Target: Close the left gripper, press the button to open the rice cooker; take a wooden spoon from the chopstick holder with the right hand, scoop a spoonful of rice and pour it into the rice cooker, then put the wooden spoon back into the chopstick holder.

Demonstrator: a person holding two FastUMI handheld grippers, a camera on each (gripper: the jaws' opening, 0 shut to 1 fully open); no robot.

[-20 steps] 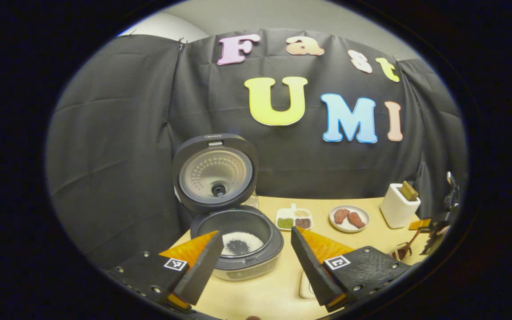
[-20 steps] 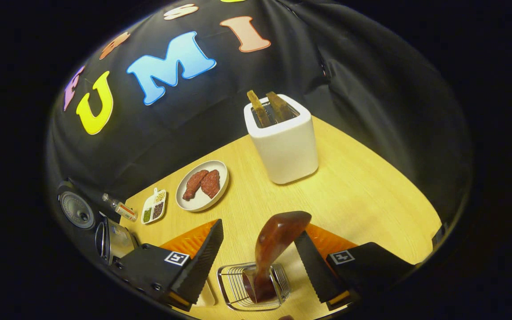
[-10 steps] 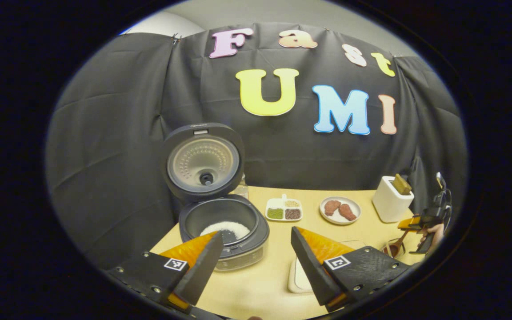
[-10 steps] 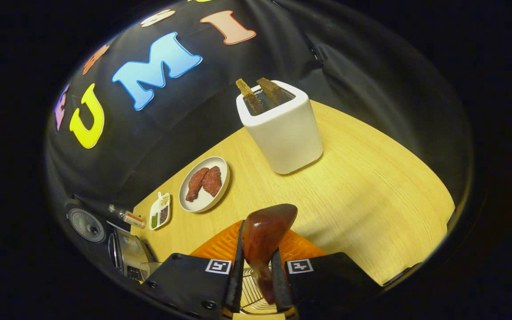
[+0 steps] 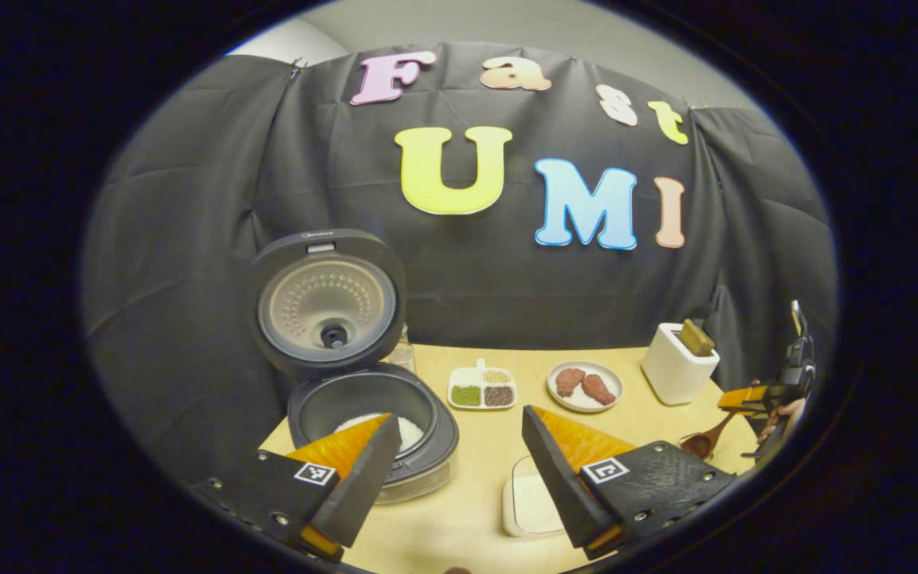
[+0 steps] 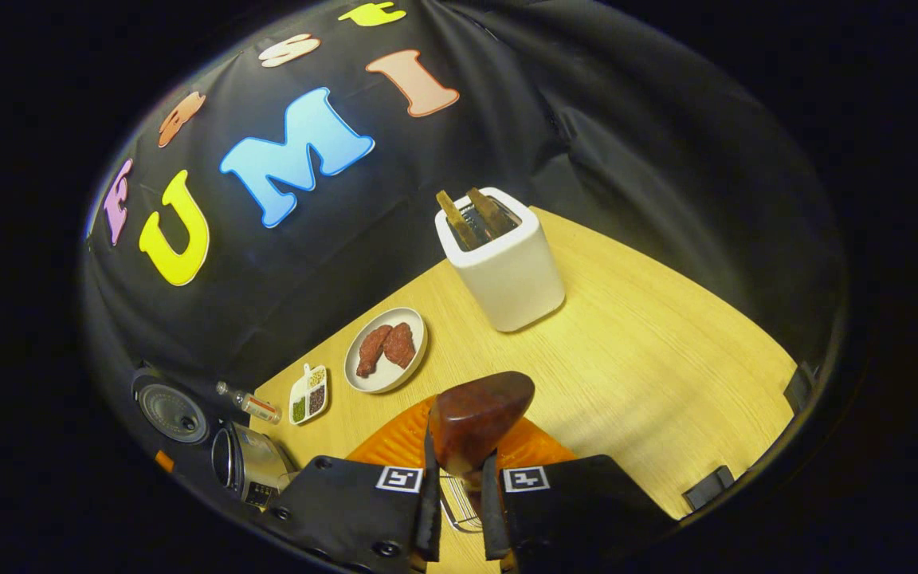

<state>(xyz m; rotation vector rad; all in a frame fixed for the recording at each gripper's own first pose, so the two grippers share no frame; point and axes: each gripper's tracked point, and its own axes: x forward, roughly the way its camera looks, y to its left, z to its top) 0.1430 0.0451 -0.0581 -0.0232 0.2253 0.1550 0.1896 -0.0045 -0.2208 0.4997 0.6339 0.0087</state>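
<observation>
Right gripper (image 6: 457, 510) is clamped on the wooden spoon (image 6: 475, 418) — both fingers press its handle, and the wire chopstick holder (image 6: 453, 504) sits just below, between them. In the left gripper view that same gripper shows far right, the spoon's bowl hanging low beside it. Left gripper (image 5: 454, 478) hangs wide open over the near table (image 5: 475, 510), gripping nothing. One rice cooker (image 5: 359, 391) stands at the left, lid up, white rice (image 5: 407, 430) in the pot. Behind it, one small bottle (image 6: 250, 404) against the wall. To the right of the cooker: one divided dish (image 5: 482, 388) with three sorts of grain, then one plate (image 5: 584, 385) with two pieces of meat, then one white toaster (image 6: 500, 263) with two slices of toast (image 6: 471, 215) standing in it. One white container (image 5: 529, 504) lies near, between the left gripper's fingers.
</observation>
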